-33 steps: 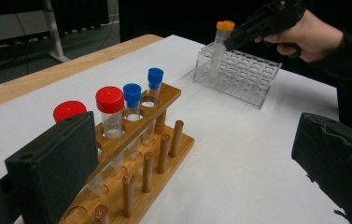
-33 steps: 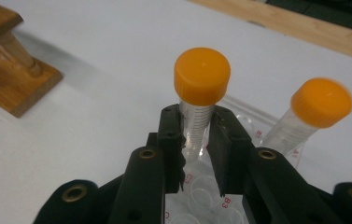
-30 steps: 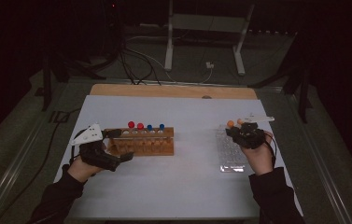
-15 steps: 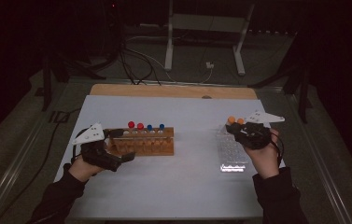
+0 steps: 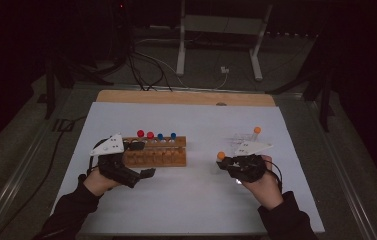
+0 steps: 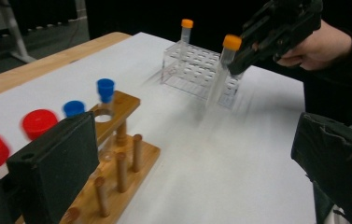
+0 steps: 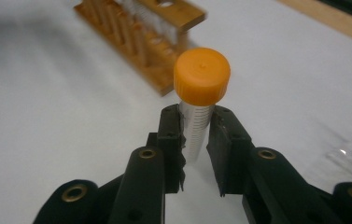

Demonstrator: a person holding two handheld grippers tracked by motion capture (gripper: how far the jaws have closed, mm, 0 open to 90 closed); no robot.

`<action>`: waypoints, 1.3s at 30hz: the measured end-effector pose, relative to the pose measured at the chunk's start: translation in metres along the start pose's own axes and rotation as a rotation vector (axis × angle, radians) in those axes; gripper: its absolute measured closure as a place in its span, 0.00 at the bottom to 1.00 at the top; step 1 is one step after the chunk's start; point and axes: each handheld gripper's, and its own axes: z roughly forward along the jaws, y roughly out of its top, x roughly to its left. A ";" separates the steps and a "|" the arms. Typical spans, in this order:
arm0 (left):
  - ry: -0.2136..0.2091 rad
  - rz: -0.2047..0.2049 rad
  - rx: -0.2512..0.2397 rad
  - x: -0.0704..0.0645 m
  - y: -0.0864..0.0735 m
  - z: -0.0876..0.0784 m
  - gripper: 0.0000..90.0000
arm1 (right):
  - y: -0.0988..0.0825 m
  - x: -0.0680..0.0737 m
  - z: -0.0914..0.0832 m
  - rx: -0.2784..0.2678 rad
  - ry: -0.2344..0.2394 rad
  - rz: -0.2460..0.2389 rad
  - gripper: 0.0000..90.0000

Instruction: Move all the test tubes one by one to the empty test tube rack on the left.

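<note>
Since the earlier frame, my right gripper [image 5: 227, 161] is carrying an orange-capped tube [image 7: 198, 98] out of the clear rack [image 6: 197, 74], toward the wooden rack [image 5: 158, 152]. Its jaws are clamping the tube just below the cap. A second orange-capped tube [image 5: 257, 130] is standing in the clear rack. My left gripper [image 5: 143, 160] is holding its jaws apart beside the wooden rack's end.

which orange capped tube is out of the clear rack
The orange-capped tube clamped in the right gripper, lifted clear of the table. The other orange-capped tube stands upright in the clear rack.
</note>
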 end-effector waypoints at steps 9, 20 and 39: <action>-0.065 0.007 0.003 -0.009 0.006 0.019 0.02 | 0.003 0.020 0.008 0.016 0.073 -0.038 0.84; -0.136 0.028 -0.001 -0.023 0.017 0.038 0.06 | 0.006 0.035 0.013 0.017 0.127 -0.062 0.84; -0.203 0.053 0.029 -0.038 0.029 0.090 0.32 | 0.008 0.043 0.014 0.010 0.157 -0.077 0.84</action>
